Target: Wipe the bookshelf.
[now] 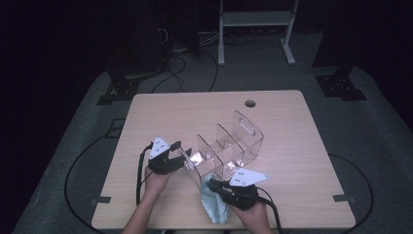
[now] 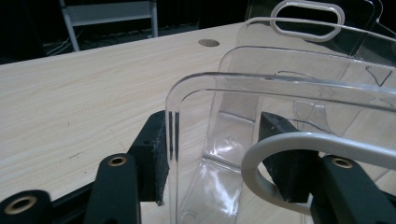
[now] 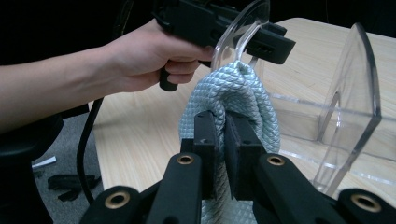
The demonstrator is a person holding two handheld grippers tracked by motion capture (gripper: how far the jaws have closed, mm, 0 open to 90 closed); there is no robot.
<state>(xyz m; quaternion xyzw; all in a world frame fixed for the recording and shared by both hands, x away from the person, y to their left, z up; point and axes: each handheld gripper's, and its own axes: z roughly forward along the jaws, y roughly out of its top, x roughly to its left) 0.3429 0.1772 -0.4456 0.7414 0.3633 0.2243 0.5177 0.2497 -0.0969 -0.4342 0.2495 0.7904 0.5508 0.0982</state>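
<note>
Two handheld grippers, matte black plastic. Left gripper point(image 1: 181, 155) topped by a pale grey three-cornered plate with small dark dots; right gripper point(image 1: 208, 184) likewise. Black cable trailed from each toward the tabletop's near edge. Jaws were long, flat black bars, each fixed by brass-ringed screws, ending in blocky black foam pads point(image 3: 240, 140) with rough faces. Pistol-style black grip under the left body. Forearms bare, no sleeves seen. Pale grey curved bar crossed the left gripper's own view.
</note>
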